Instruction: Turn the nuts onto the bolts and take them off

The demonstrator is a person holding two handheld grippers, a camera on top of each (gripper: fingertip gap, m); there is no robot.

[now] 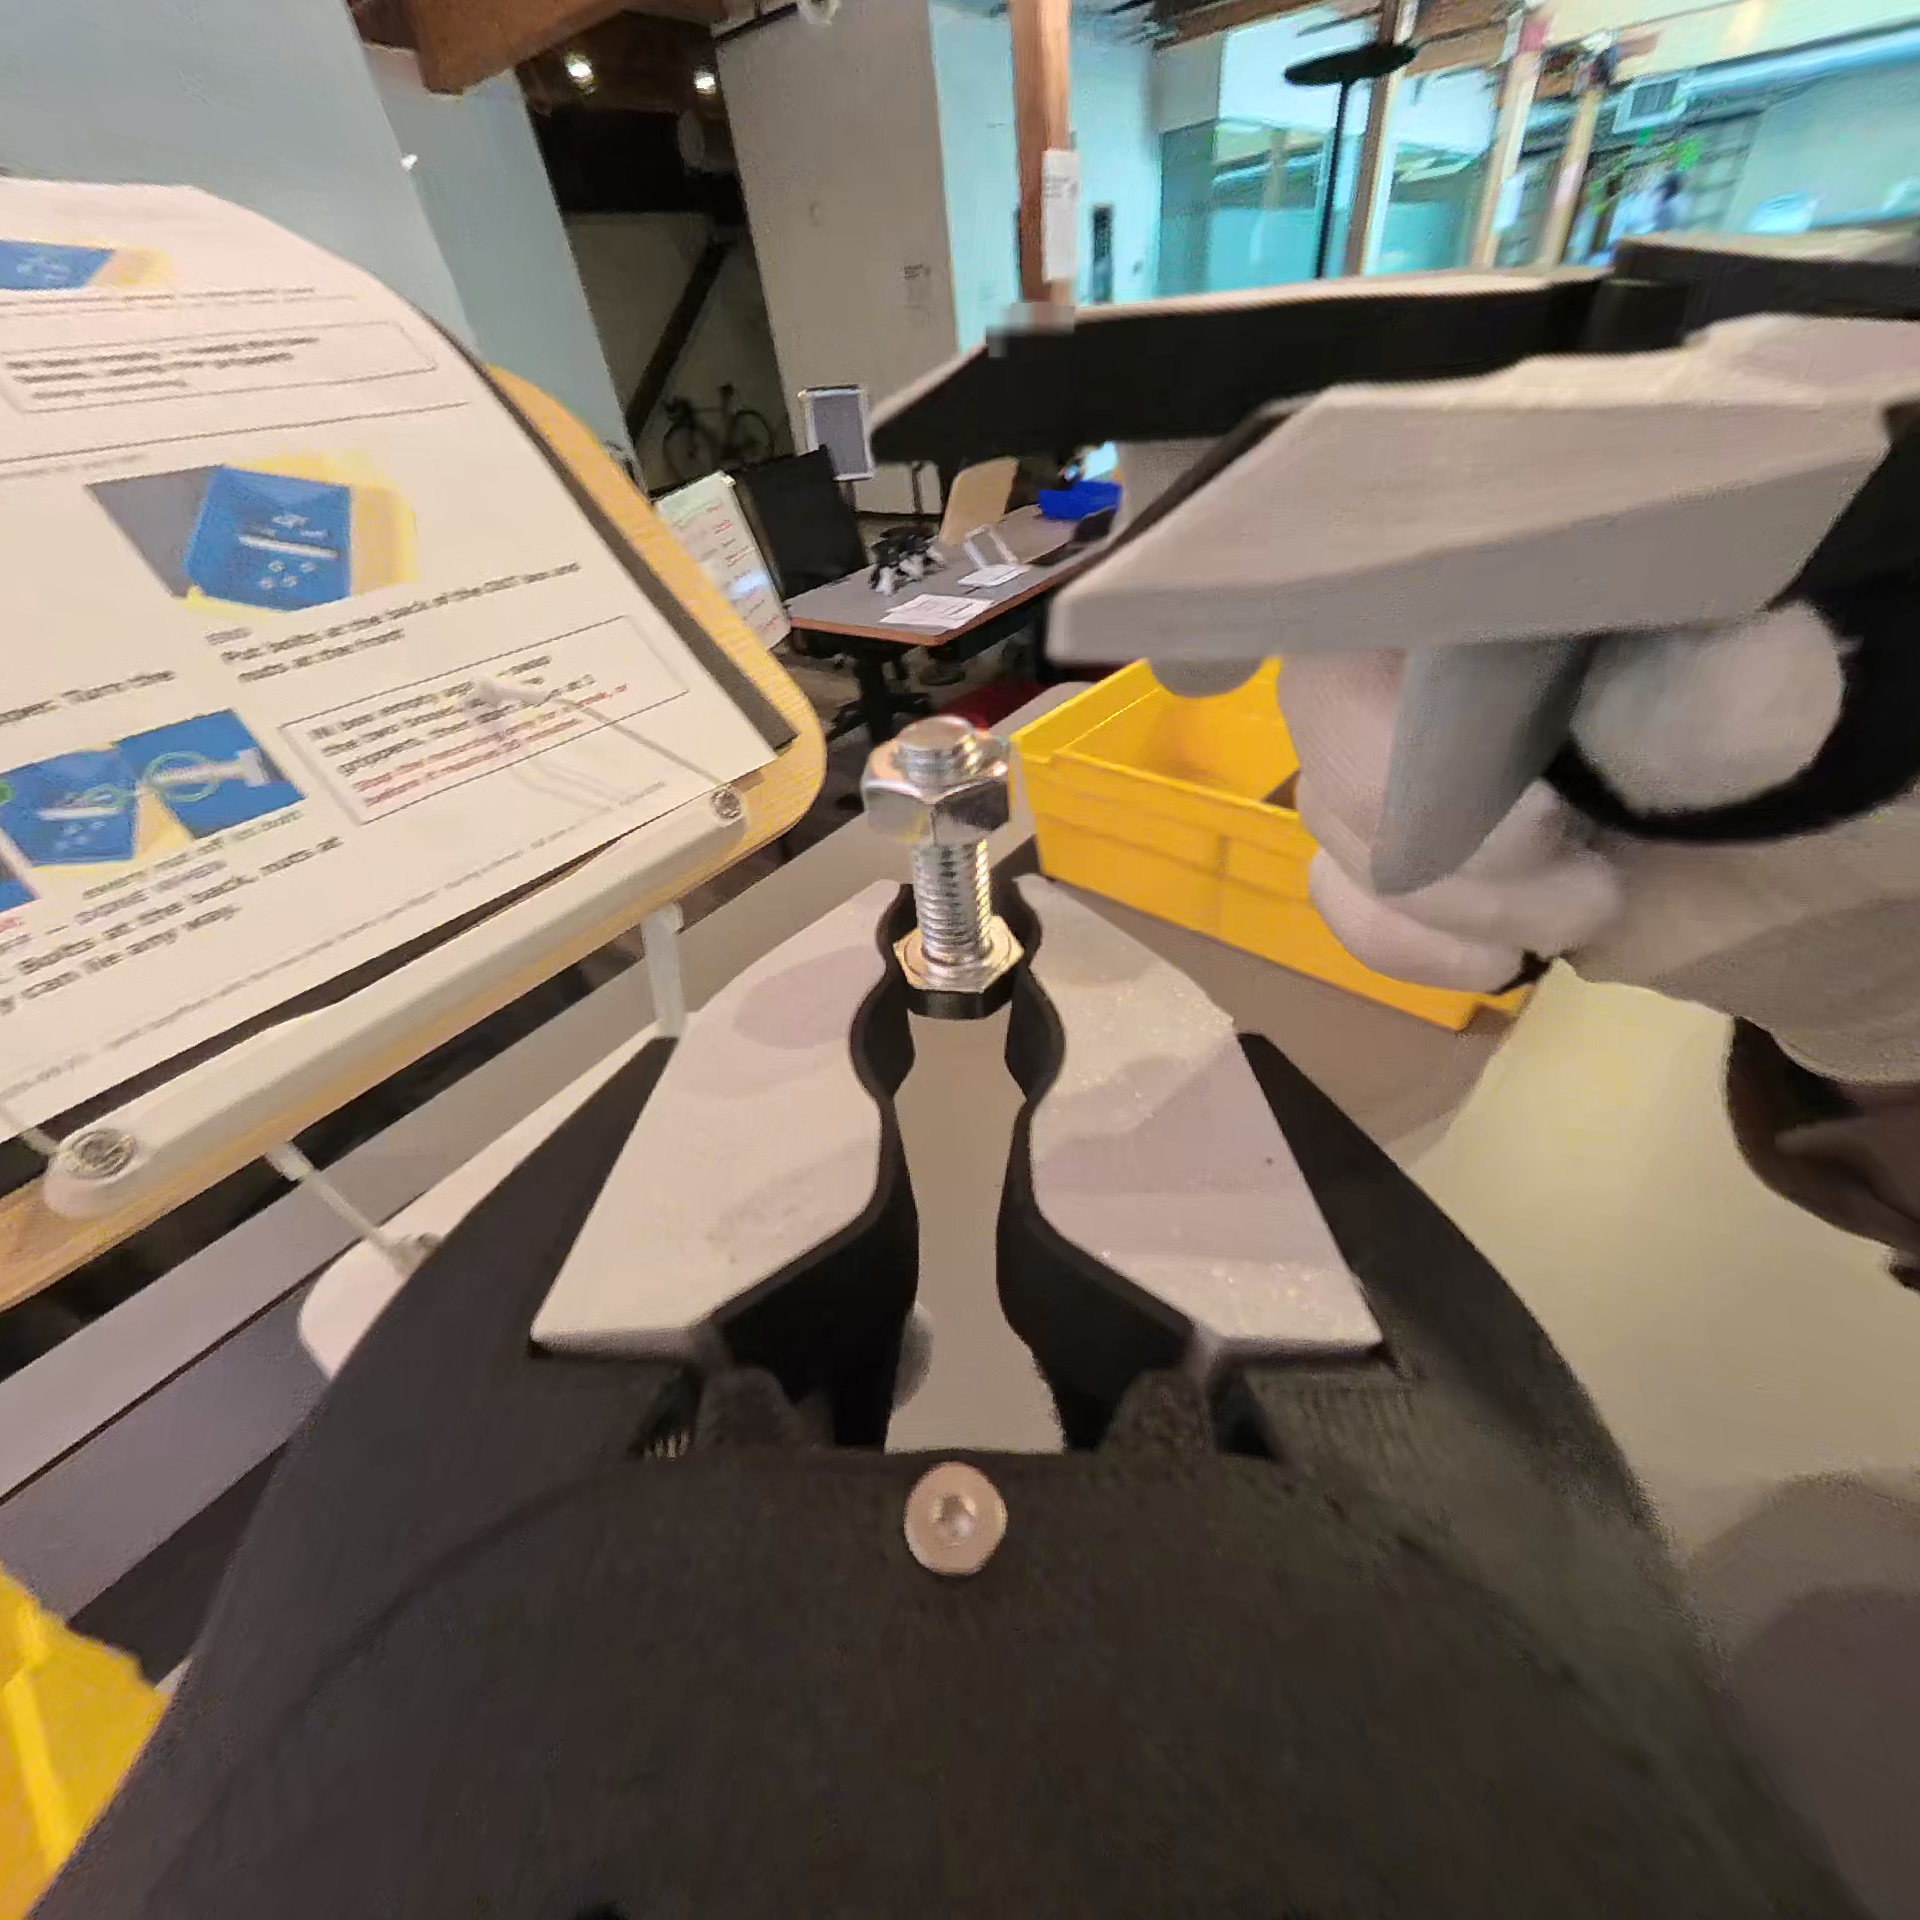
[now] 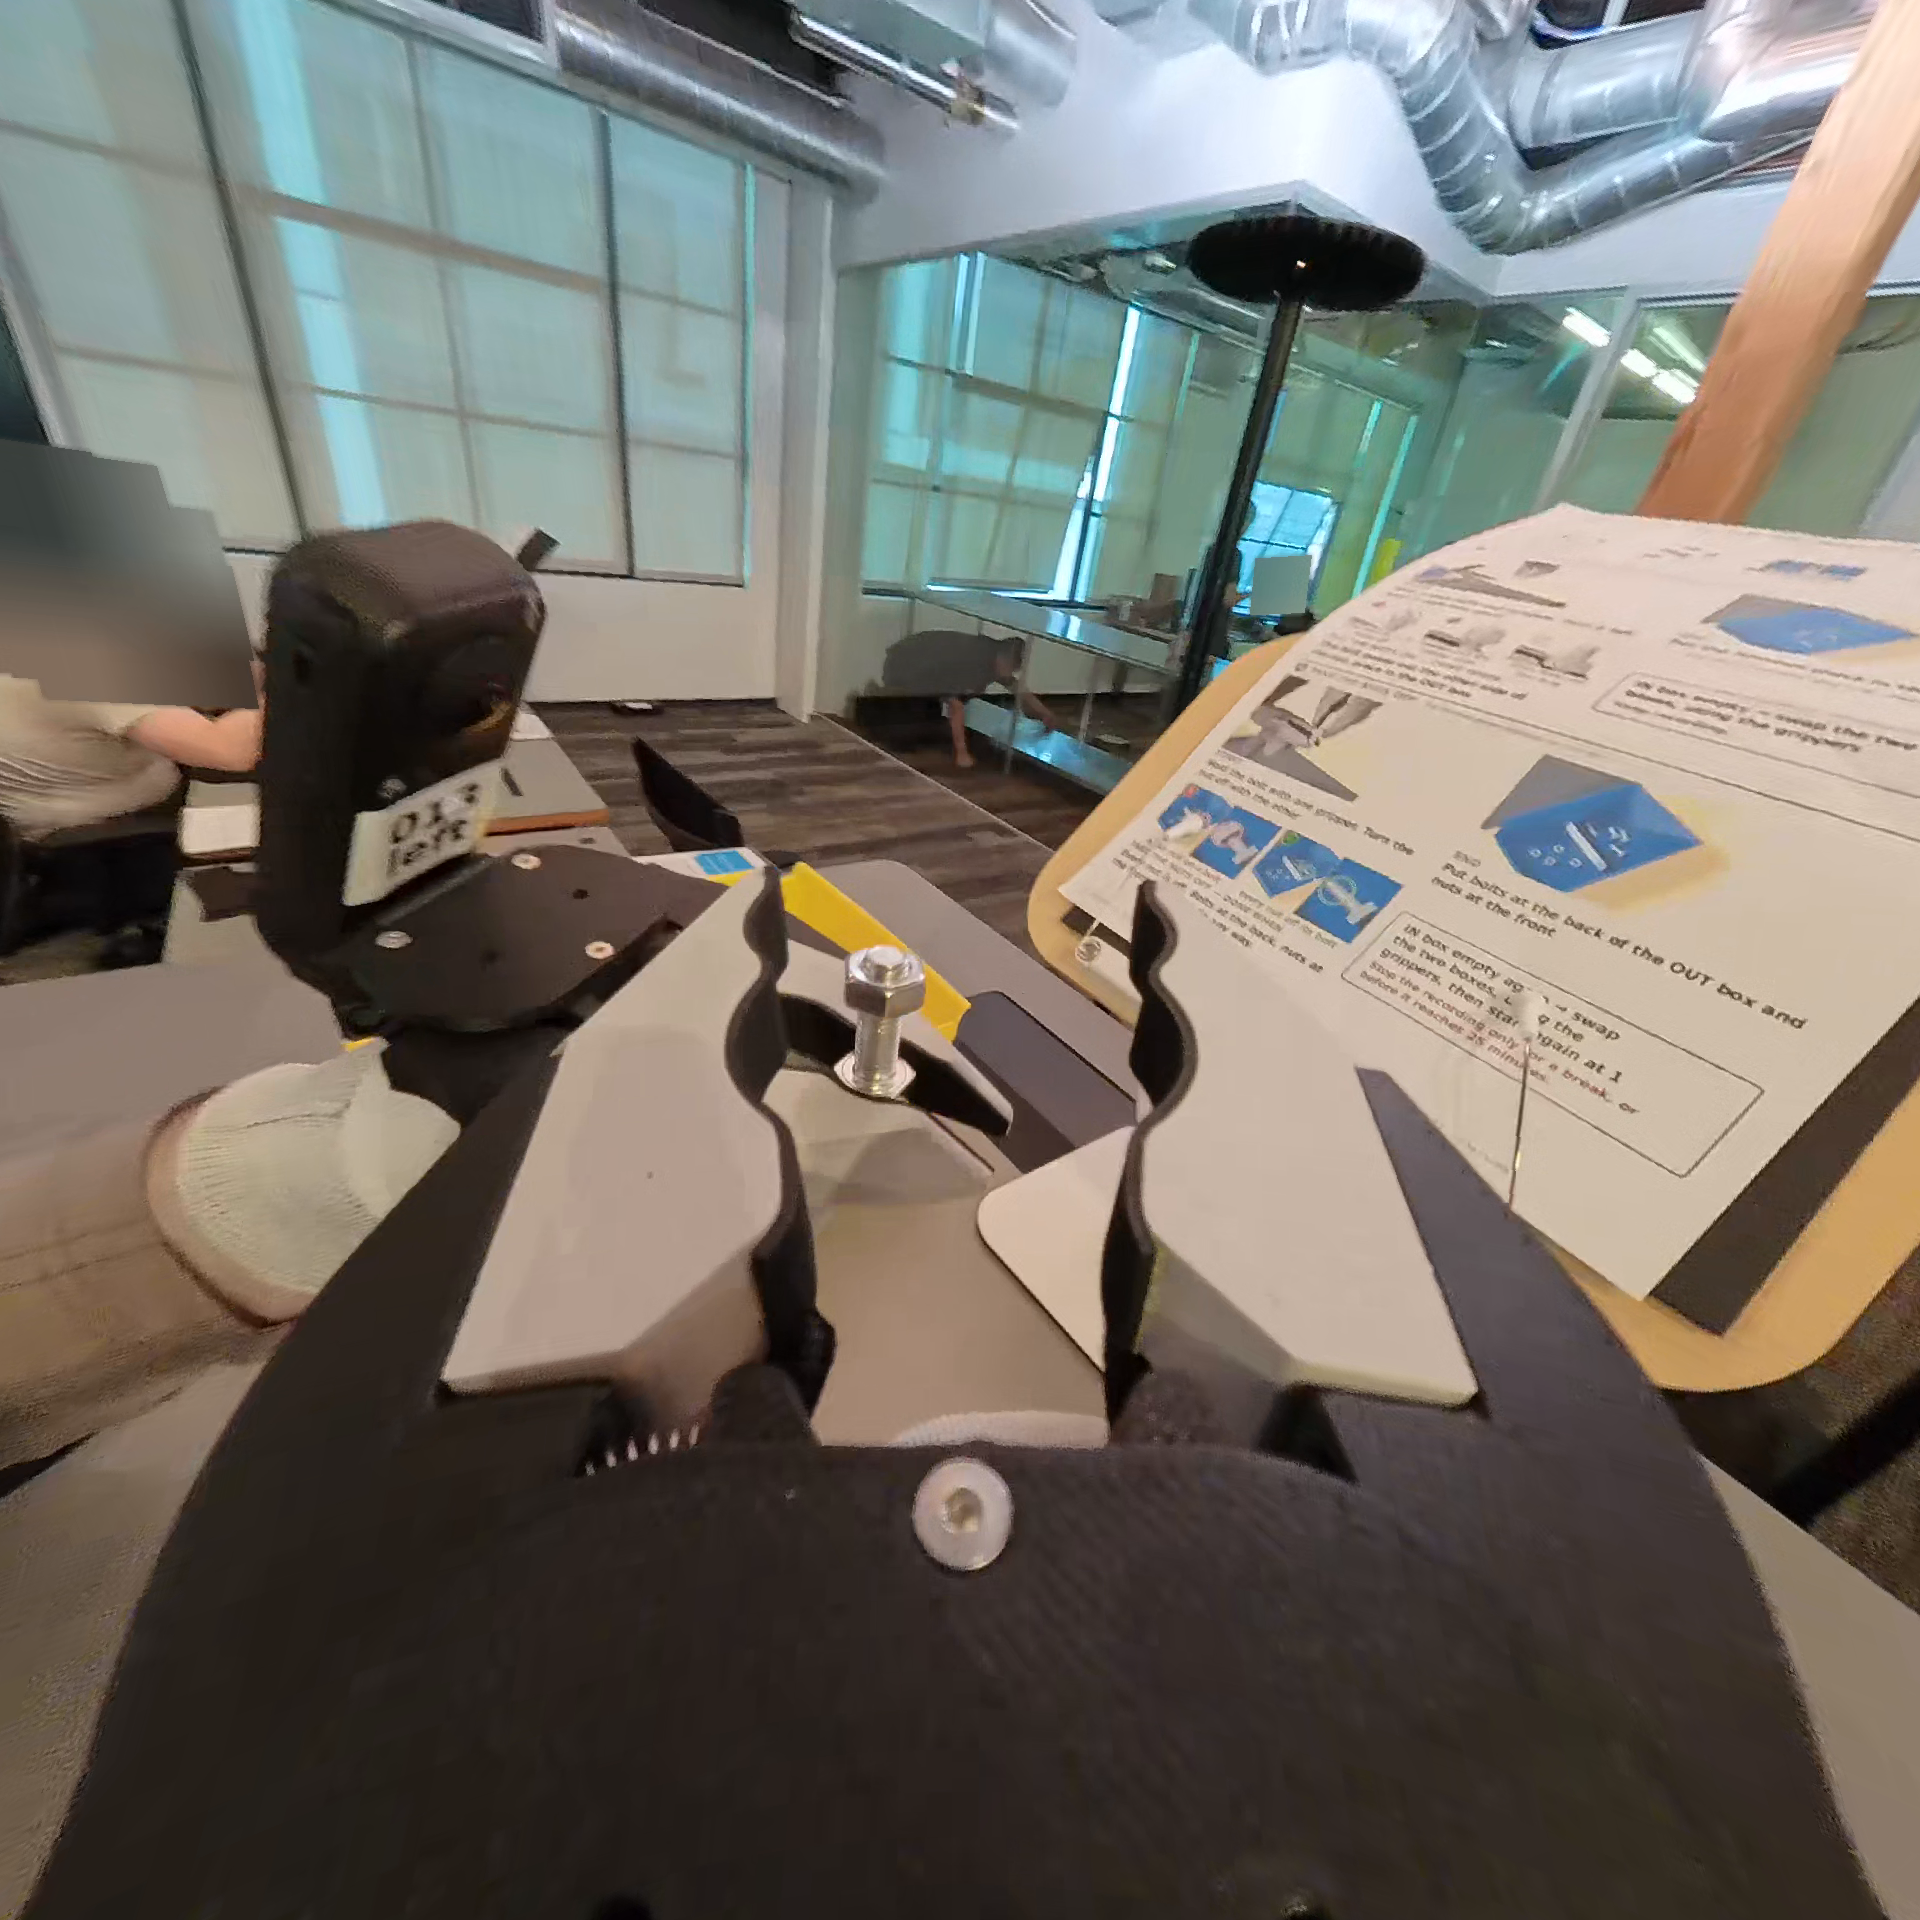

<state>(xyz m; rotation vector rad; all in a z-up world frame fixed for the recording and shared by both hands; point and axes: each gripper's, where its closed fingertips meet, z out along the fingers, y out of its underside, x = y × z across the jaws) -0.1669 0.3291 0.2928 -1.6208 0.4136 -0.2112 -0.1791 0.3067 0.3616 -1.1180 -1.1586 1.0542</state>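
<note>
Steel bolt (image 1: 943,883) standing upright, pinched at its lower end by left claw (image 1: 956,971). Nut (image 1: 935,805) sitting up near the top, so probably nearly off. Right claw (image 2: 951,997) spread wide, empty, hanging just beside it.

We list: silver bolt (image 1: 940,831) and nut (image 1: 954,961); yellow bin (image 1: 1195,831); grey-and-black left gripper (image 1: 954,935); white knit glove (image 1: 1475,894); blue-pictured white instruction sheet (image 1: 260,582).
</note>
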